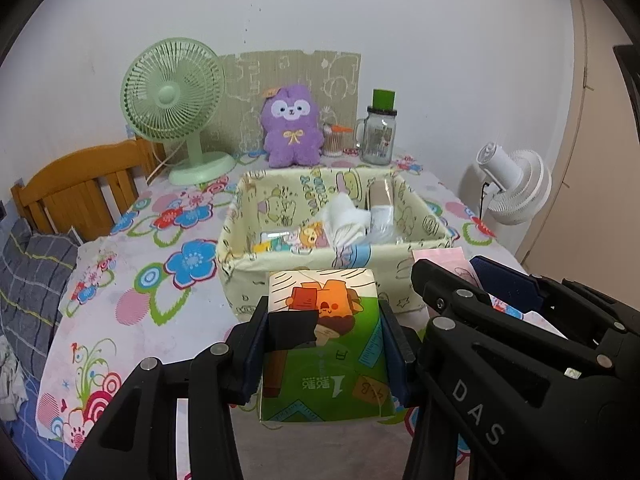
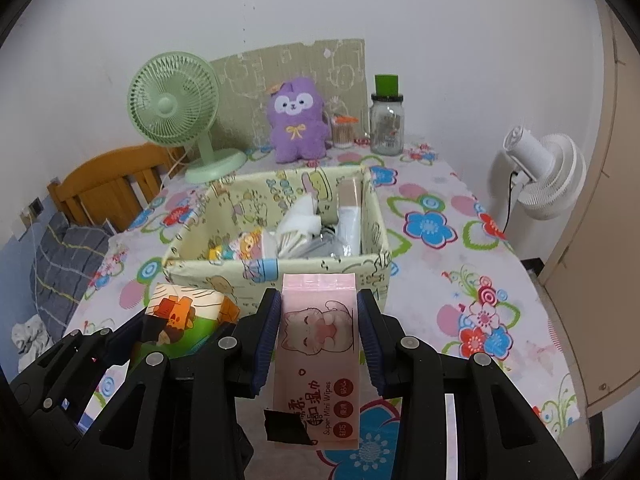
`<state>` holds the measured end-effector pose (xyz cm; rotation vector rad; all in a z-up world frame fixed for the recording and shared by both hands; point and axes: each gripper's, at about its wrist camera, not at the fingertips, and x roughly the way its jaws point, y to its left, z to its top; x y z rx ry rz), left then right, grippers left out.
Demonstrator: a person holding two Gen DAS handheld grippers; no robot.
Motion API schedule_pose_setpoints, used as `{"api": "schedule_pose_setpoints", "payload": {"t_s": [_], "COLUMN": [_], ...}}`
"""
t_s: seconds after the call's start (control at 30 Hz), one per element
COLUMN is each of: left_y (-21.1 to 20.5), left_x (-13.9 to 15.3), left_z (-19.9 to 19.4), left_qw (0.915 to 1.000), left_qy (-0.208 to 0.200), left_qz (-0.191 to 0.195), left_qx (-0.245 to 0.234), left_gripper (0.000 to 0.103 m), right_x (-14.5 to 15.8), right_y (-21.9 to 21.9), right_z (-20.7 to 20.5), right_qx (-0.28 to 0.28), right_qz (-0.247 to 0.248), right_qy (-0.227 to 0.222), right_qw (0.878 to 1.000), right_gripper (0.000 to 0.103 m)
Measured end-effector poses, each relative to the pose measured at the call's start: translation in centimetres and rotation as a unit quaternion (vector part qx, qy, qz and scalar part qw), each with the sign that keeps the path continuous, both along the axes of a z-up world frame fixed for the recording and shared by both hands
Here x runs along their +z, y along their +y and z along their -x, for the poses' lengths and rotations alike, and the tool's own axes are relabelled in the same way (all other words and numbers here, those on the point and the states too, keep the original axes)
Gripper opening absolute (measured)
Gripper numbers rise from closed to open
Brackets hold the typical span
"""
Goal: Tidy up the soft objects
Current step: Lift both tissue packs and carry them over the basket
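Two black hand-held grippers, each clamped on 1 soft pack: left gripper pinches a green-and-orange cartoon tissue pack, right gripper a pink cat-print wet-wipes pouch. Both packs hang above the floral tablecloth, just short of the pale-yellow fabric storage bin. Risk: squashy packs may slip, or catch the bin's near rim. Count: 2 packs held, 1 bin w/ several items already inside, 1 purple plush, 2 fans.
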<state>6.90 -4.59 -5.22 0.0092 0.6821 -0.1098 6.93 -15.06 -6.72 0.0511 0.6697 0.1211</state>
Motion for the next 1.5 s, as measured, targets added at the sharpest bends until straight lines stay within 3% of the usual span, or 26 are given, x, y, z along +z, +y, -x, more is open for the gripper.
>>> {"api": "schedule_pose_setpoints", "payload": {"t_s": [0.77,1.5], "left_y": [0.3,-0.1], "left_x": [4.7,5.3], "left_z": [0.4,-4.2], "left_qw": [0.9986,0.9983], "left_qy": [-0.051,-0.058], "left_qz": [0.011,0.010], "left_qx": [-0.002,0.000], "left_gripper": [0.051,0.051], "right_x": [5.1,5.9], "right_y": [0.4,0.0], "right_z": [1.1,-3.7], "right_qx": [-0.001,-0.006], "right_qz": [0.005,0.007], "right_qy": [-0.056,-0.064], "right_qw": [0.998,0.998], "right_gripper": [0.042,0.042]}}
